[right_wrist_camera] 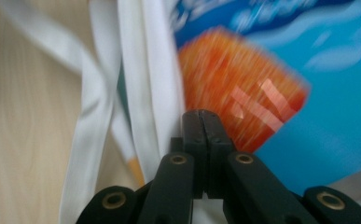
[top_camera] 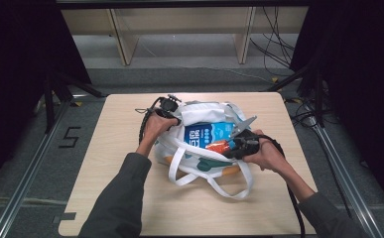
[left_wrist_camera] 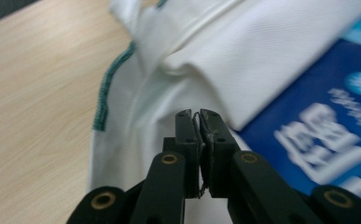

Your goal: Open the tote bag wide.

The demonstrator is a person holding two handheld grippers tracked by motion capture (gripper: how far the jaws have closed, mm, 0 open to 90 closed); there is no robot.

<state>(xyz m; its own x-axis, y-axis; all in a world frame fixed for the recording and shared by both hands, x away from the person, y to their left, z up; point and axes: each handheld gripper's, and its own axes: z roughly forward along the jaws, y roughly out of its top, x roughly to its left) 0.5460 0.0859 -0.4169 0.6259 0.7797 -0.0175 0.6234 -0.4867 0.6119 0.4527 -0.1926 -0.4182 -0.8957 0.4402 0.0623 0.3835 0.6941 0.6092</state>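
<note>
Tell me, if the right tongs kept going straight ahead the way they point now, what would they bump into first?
Probably the orange packet just beyond the shut right tongs, lying on the blue pack; depth is unclear.

Left hand-held gripper (left_wrist_camera: 200, 122) and right hand-held gripper (right_wrist_camera: 205, 122) both clamped closed

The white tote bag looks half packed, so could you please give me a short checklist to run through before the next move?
1. White tote bag lies fully on the table: ok.
2. Left hand-held gripper shut at the bag's rim: ok; whether it pinches cloth: cannot tell.
3. Right hand-held gripper shut: ok; whether it grips the orange packet: cannot tell.
4. Blue package sits in the bag's mouth: ok.
5. Bag straps clear of the hand-held grippers: not ok, strap bands lie right beside the right one's jaws.
</note>
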